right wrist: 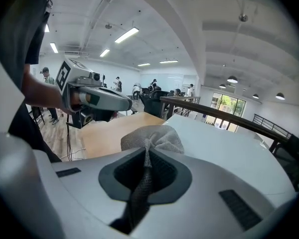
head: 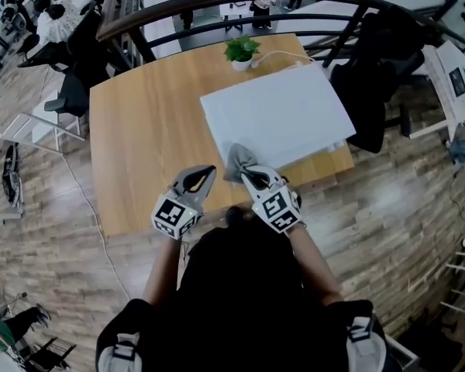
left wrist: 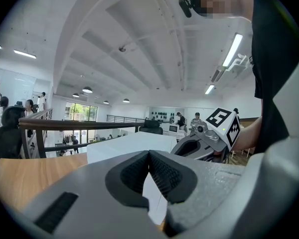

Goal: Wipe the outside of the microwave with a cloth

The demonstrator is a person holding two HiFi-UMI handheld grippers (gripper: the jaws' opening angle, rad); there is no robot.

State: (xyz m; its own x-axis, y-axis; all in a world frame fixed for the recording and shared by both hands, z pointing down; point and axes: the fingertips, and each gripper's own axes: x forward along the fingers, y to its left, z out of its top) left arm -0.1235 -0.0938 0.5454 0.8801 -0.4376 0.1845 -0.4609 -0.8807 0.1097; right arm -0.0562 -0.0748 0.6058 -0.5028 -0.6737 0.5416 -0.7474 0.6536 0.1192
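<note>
Firstly, table (head: 139, 130): light wood, seen from above.
Microwave (head: 279, 111): white box on the table's right half, close to its near and right edges.
Cloth (head: 239, 160): grey, bunched on the microwave's top at its near left corner.
Right gripper (head: 248, 175): jaws clamped on the cloth's gathered end.
Left gripper (head: 209, 170): jaws pressed together with nothing between them, over the table by its near edge, just left of the microwave.
Plant (head: 241, 51): small, potted, at the table's far edge.

Bright, even light from ceiling strip lights (left wrist: 232, 50); soft shadows; strong fisheye bending, dark vignetted corners.
</note>
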